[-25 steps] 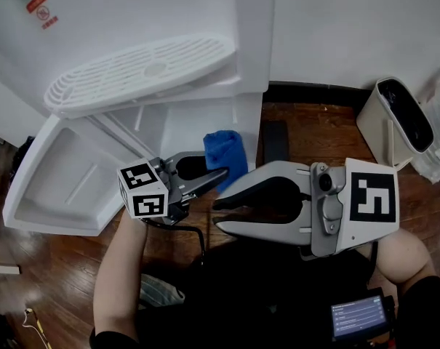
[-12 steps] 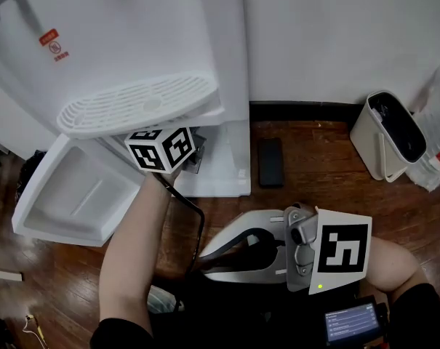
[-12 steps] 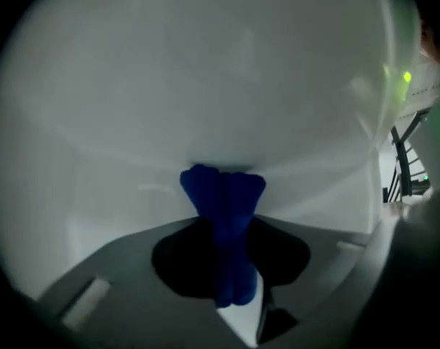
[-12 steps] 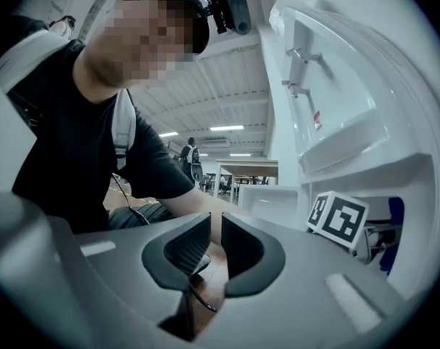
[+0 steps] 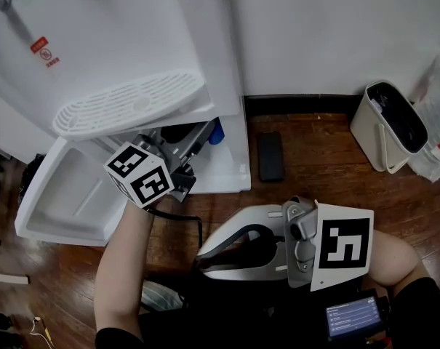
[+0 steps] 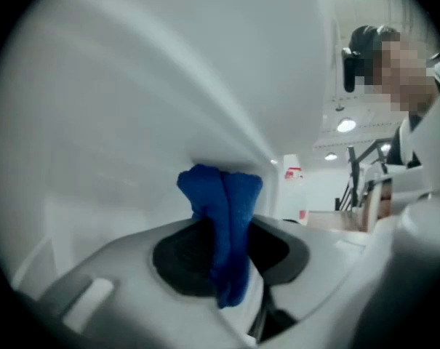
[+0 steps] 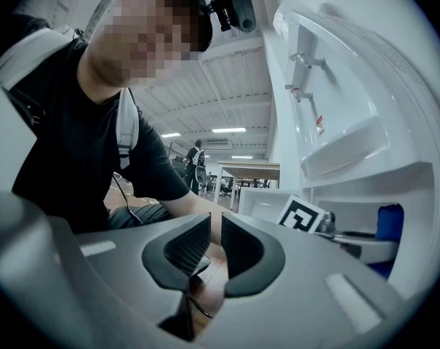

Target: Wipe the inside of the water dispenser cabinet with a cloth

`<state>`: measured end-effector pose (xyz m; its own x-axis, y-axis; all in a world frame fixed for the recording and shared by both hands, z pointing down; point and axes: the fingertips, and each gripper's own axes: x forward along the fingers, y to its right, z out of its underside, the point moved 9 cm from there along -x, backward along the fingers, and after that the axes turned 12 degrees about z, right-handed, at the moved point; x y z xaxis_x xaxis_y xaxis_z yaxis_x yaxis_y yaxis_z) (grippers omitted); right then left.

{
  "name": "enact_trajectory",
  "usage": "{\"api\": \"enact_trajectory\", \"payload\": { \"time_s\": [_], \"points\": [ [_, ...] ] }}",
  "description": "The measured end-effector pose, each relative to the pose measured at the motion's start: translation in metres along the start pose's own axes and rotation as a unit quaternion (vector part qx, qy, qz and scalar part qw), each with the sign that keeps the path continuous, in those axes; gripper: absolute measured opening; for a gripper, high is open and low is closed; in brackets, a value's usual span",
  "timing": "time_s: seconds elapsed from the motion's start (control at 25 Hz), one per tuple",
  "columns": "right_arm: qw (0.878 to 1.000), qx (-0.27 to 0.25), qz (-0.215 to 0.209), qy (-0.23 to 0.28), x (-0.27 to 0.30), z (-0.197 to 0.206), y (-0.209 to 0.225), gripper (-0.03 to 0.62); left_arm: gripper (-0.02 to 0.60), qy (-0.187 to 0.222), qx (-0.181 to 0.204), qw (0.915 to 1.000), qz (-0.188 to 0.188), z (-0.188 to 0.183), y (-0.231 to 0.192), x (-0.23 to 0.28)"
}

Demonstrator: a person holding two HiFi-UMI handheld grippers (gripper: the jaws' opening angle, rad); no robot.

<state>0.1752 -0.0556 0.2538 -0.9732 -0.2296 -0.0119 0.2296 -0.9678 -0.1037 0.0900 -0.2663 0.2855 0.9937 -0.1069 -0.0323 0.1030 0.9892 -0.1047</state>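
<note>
The white water dispenser (image 5: 132,42) stands with its cabinet door (image 5: 67,187) swung open to the left. My left gripper (image 5: 204,138) reaches level into the cabinet opening under the drip tray (image 5: 129,104), shut on a folded blue cloth (image 5: 217,131). In the left gripper view the blue cloth (image 6: 223,209) sticks out past the jaws, close to the white inner wall (image 6: 118,122); whether it touches is unclear. My right gripper (image 5: 199,257) hangs low near the person's lap, shut and empty. In the right gripper view the right gripper (image 7: 214,227) holds nothing, and the blue cloth (image 7: 389,222) shows in the cabinet.
A flat black object (image 5: 270,158) lies on the wooden floor right of the cabinet. A white bin (image 5: 394,126) stands at the far right by the wall. A small screen (image 5: 354,317) sits at the bottom right. A black cable (image 5: 194,227) trails from the left gripper.
My left gripper has risen and gone from in front of the cabinet into its opening, cloth still held. The right gripper has drawn back and lower, toward the person.
</note>
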Motion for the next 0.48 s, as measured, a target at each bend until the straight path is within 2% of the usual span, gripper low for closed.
{"api": "enact_trajectory", "payload": {
  "time_s": [0.12,0.24,0.28,0.32,0.36,0.4,0.44,0.48],
  "points": [
    [1.0,-0.003,-0.006,-0.001,0.003,0.0,-0.002,0.049,0.114,-0.027,-0.008,0.9984,0.05,-0.003,0.029,-0.014],
    [1.0,0.009,-0.009,0.0,0.004,0.0,-0.003,0.049,0.114,-0.049,-0.034,0.9929,0.103,0.0,0.039,-0.032],
    [1.0,0.014,-0.008,0.002,0.004,0.0,-0.003,0.049,0.114,-0.065,-0.035,0.9927,0.095,0.003,0.035,-0.037],
    [1.0,0.017,-0.008,0.003,0.004,0.0,-0.003,0.049,0.114,-0.093,-0.026,0.9932,0.065,0.009,0.027,-0.04],
    [1.0,0.018,-0.009,0.003,0.004,-0.001,-0.003,0.049,0.114,-0.136,-0.002,0.9905,0.019,0.018,0.016,-0.042],
    [1.0,0.017,-0.01,0.003,0.005,-0.001,-0.003,0.049,0.114,-0.194,0.036,0.9797,-0.034,0.029,0.004,-0.04],
    [1.0,0.015,-0.012,0.001,0.005,-0.001,-0.004,0.049,0.114,-0.262,0.089,0.9574,-0.081,0.042,-0.008,-0.036],
    [1.0,0.012,-0.014,0.0,0.006,-0.001,-0.004,0.049,0.114,-0.332,0.149,0.9245,-0.113,0.056,-0.018,-0.028]
  ]
}}
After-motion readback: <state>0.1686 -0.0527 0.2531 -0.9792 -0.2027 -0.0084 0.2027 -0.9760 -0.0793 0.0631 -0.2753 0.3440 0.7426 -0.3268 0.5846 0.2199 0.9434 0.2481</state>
